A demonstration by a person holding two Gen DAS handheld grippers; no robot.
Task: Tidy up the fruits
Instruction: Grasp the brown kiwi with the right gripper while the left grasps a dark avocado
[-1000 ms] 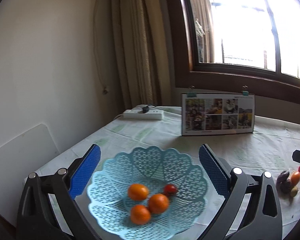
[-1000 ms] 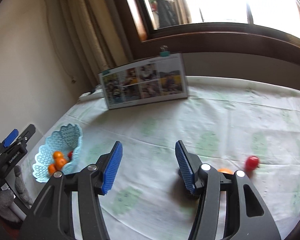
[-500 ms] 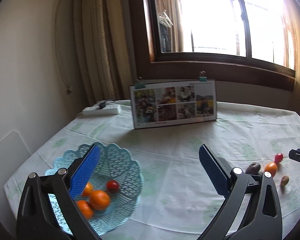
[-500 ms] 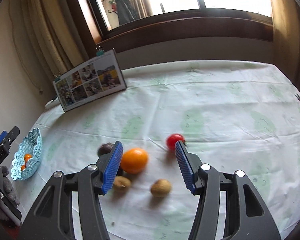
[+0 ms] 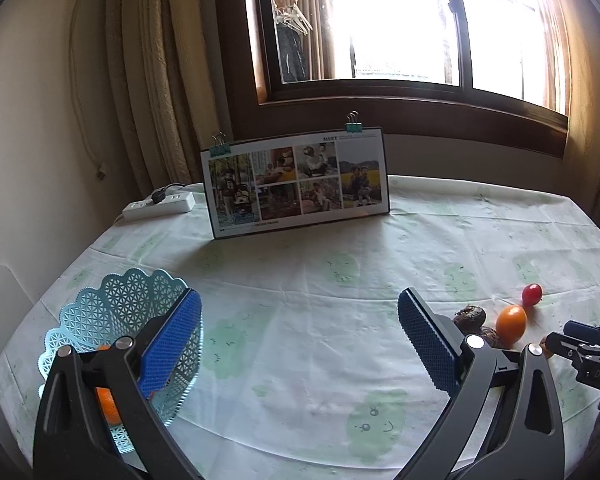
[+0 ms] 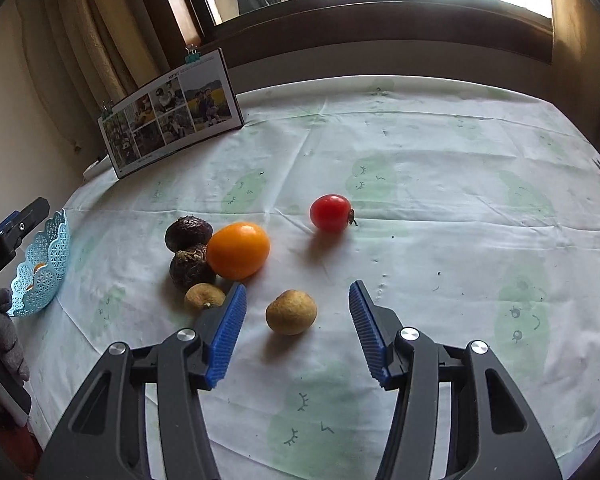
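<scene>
Since the earlier frame: both wrist views have swung; the right claw [image 6: 296, 316] has come in low over the loose fruit, and the left claw [image 5: 300, 332] has turned off the basket [image 5: 112, 312], which now sits at its left finger rather than between the two.
Right claw: wide open, holding nothing; its blue pads [image 6: 228, 332] stand to either side of the brown round fruit [image 6: 291, 312], apart from it.
Left claw: wide open and empty, over bare cloth.
Loose fruit: on the surface [image 6: 440, 200], toward its right side. Brown round fruit lies alone, nearest the right claw. Beyond and to the left, an orange fruit [image 6: 239, 250] touches two dark rough fruits [image 6: 188, 234], with a small tan fruit [image 6: 204, 297] just beside the left pad. A red tomato [image 6: 330, 213] lies apart, farther off.
Basket: pale blue lattice, at the far left edge of the surface, with orange fruit already in it [image 5: 108, 404].
Deciding relation: the brown fruit lies straight ahead of the right claw, a little left of the gap's centre and near the fingertips; it is nearly round, so no long axis matters. The right hand is clearly the nearer one.
Likely step: advance slightly, close on the brown fruit, carry it to the basket.
Risk: the left pad may nudge the tan fruit as it closes.
</scene>
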